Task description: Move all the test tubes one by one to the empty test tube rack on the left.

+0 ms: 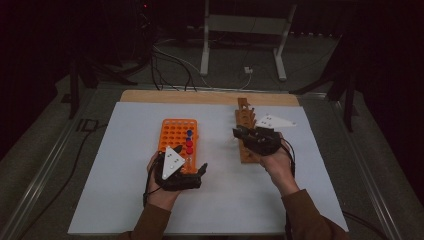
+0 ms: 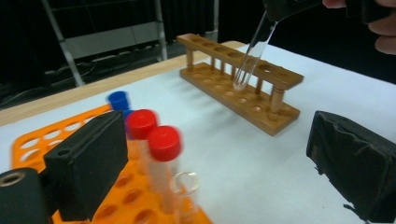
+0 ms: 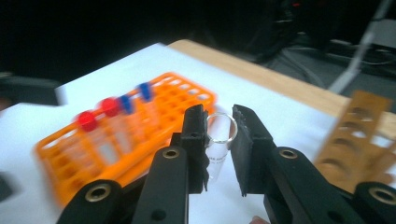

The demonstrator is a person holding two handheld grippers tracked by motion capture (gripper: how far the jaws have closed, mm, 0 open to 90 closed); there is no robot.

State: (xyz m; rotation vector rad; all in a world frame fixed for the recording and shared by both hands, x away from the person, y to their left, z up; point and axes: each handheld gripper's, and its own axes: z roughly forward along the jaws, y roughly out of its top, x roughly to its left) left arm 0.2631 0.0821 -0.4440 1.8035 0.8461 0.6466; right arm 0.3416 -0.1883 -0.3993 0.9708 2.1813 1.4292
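glass tube (image 3: 218,147), uncapped, hangs clenched near its rim in the right gripper (image 3: 219,140), tip over the wooden rack (image 2: 243,81). judged light, slick, brittle; hold is best just below the lip, with gentle pressure. left gripper (image 2: 219,158) stands released, nothing between its pads, beside the orange rack (image 1: 175,132). capped tubes (image 2: 163,144) and one open tube (image 2: 186,184) stand there. rack's holes look narrow; posts could catch the tip.

Counted on the table: two racks, one orange plastic (image 1: 176,134), one wooden (image 1: 245,131). Capped tubes standing in orange rack: four, namely two red-capped (image 2: 164,142) and two blue-capped (image 2: 118,100). Uncapped glass tubes: two, one in orange rack (image 2: 184,184), one clamped aloft (image 2: 251,56). Handheld grippers: two.
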